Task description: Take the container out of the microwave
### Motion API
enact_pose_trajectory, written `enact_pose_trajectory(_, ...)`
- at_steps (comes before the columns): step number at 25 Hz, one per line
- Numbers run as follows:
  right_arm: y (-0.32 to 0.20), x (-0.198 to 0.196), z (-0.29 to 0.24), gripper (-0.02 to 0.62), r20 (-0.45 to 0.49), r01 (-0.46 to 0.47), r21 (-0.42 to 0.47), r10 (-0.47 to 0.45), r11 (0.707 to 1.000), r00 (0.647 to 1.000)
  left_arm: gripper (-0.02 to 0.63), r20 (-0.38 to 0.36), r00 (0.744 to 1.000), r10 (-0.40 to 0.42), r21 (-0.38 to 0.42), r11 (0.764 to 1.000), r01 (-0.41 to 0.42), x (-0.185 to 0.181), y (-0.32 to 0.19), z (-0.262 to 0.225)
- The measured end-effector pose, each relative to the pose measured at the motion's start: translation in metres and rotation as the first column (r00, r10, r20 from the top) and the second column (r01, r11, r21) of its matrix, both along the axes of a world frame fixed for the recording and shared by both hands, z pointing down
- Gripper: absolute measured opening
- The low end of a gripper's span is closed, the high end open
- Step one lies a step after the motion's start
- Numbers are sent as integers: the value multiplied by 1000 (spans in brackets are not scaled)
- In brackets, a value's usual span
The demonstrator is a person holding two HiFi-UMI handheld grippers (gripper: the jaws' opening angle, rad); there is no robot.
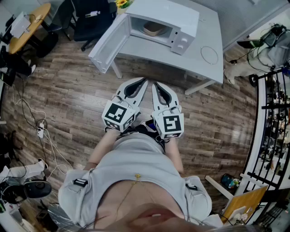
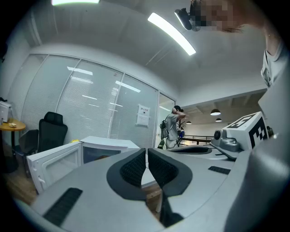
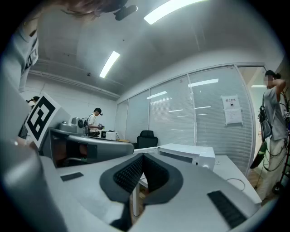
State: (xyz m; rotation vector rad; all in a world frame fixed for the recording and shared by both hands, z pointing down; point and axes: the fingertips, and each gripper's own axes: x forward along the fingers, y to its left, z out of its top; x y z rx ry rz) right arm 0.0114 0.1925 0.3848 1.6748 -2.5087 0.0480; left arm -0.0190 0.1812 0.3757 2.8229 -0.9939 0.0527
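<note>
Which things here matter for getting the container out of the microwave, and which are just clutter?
Job: microwave, door open; container inside it; left gripper and right gripper, both shut, empty.
Lying about: office chair; round table; cable loop; power strip.

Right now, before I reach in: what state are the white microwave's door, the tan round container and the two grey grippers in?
White microwave door: swung wide open.
Tan round container: sitting inside the white microwave, untouched.
Left gripper: jaws together, nothing between them, short of the microwave.
Right gripper: jaws together, nothing between them, short of the microwave.
</note>
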Motion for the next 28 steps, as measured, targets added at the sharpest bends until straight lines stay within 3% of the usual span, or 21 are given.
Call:
enact_pose_trajectory(3,-1,3,0,25,17,6,12,-6,1000,1000,40,3,1000,-20,25,1000,20,0,-2,1)
enact_pose_trajectory(4,-2,4,2,63,18,13,9,-13,1000,1000,40,3,1000,-27,25,999,27,0,-4,2)
enact_pose_trajectory(6,-2,7,6,80,19,28,-2,-28,1000,999,45,-4,999,-40,15,999,40,-1,-6,5)
enact_pose_trajectory(9,-2,12,10,80,18,40,-10,-39,999,999,121,-10,999,-42,-4,999,42,0,-7,11)
enact_pose_trajectory(28,-45,32,17,83,54,19,-12,-18,1000,998,120,-39,999,-38,-47,998,36,13,-47,24)
